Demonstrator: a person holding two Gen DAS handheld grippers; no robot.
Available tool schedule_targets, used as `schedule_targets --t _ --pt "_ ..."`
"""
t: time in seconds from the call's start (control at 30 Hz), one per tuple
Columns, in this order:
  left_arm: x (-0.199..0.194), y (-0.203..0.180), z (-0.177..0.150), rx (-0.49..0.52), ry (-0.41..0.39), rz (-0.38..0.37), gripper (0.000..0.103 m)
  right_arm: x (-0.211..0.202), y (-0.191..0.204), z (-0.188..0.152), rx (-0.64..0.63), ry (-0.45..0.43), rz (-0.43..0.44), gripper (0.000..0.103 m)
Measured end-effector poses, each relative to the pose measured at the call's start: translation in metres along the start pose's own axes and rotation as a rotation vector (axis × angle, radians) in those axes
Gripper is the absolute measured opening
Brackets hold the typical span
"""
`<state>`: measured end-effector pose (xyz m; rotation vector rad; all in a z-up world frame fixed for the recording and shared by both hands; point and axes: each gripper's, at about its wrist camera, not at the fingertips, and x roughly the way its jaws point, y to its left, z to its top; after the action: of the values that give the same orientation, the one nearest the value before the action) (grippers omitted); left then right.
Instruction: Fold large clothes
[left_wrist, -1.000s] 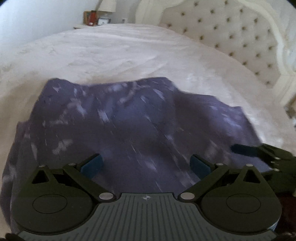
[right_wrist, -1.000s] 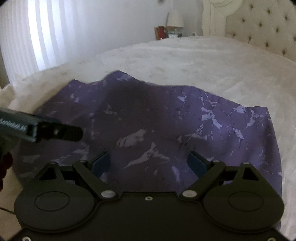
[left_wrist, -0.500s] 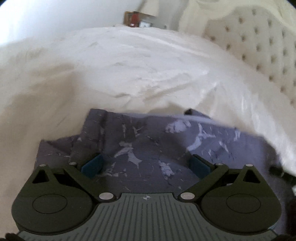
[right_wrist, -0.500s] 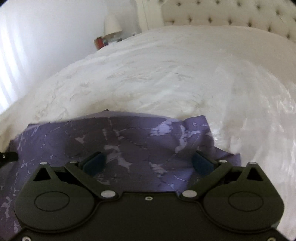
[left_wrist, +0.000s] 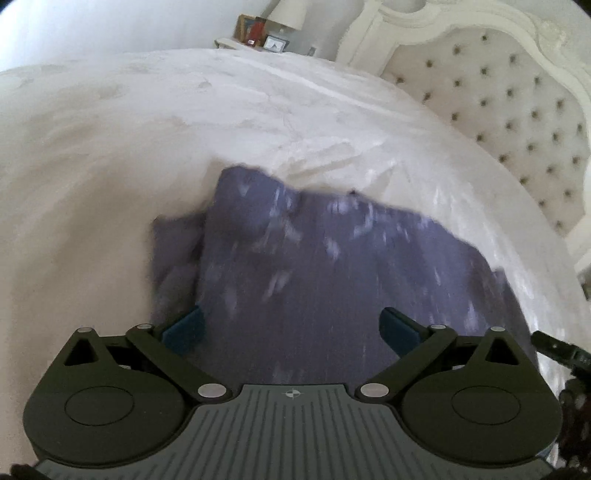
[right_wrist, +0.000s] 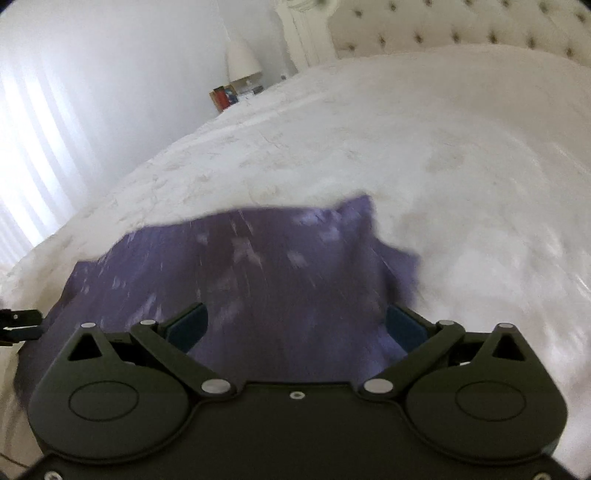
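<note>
A purple garment with pale marbled streaks (left_wrist: 332, 266) lies on the white bed, blurred by motion. In the left wrist view my left gripper (left_wrist: 291, 330) is open, its blue-padded fingers spread wide just above the cloth near its left edge. In the right wrist view the garment (right_wrist: 258, 273) fills the lower middle. My right gripper (right_wrist: 295, 326) is open over it, near its right edge. Neither gripper holds anything. The tip of the other gripper shows at the right edge of the left view (left_wrist: 557, 350) and at the left edge of the right view (right_wrist: 18, 321).
A white fluffy bedspread (left_wrist: 184, 122) covers the bed all round the garment. A tufted cream headboard (left_wrist: 517, 110) stands at the right. A bedside table with a lamp and books (left_wrist: 266, 33) is at the far end. Bright curtains (right_wrist: 33, 155) hang at the left.
Both grippers have moved over the garment and the views have swung. The cloth reaches further up both views than half a second ago. Both stay open.
</note>
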<state>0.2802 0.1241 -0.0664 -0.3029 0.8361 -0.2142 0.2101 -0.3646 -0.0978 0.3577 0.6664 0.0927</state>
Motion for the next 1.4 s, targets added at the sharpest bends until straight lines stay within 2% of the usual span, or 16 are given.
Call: schedule_targets --t 0.1,0.2,0.37,0.43,0.67,1.07,1.17,1.33,1.37,1.4 --pt "-0.024 0.006 -0.022 0.007 0.006 -0.014 0.102 -0.025 -0.018 -0.022 0.064 0.037 0.023 0.102" --pt "-0.038 0.014 -0.043 -0.04 0.029 -0.025 0.103 -0.041 -0.031 -0.043 0.121 0.066 0.043 0.102" --pt "-0.036 0.024 -0.069 -0.077 0.084 -0.036 0.102 -0.043 -0.04 -0.066 0.21 0.105 0.11 0.102" --pt "-0.031 0.026 -0.072 -0.088 0.083 -0.043 0.102 -0.04 -0.04 -0.068 0.224 0.104 0.129 0.103" --pt "-0.003 0.029 -0.058 -0.112 0.072 -0.105 0.103 -0.026 -0.041 -0.071 0.28 0.101 0.201 0.103" --pt "0.034 0.025 -0.031 -0.123 0.052 -0.155 0.102 0.009 -0.045 -0.058 0.338 0.054 0.28 0.103" --pt "0.04 0.027 -0.025 -0.131 0.063 -0.21 0.102 0.012 -0.049 -0.057 0.363 0.037 0.311 0.103" --pt "0.041 0.033 -0.024 -0.235 0.083 -0.307 0.101 0.019 -0.055 -0.054 0.401 0.023 0.352 0.103" --pt "0.041 0.034 -0.025 -0.263 0.088 -0.326 0.095 0.018 -0.054 -0.054 0.4 0.025 0.355 0.101" --pt "0.04 0.035 -0.024 -0.281 0.092 -0.324 0.084 0.018 -0.053 -0.054 0.396 0.03 0.361 0.096"
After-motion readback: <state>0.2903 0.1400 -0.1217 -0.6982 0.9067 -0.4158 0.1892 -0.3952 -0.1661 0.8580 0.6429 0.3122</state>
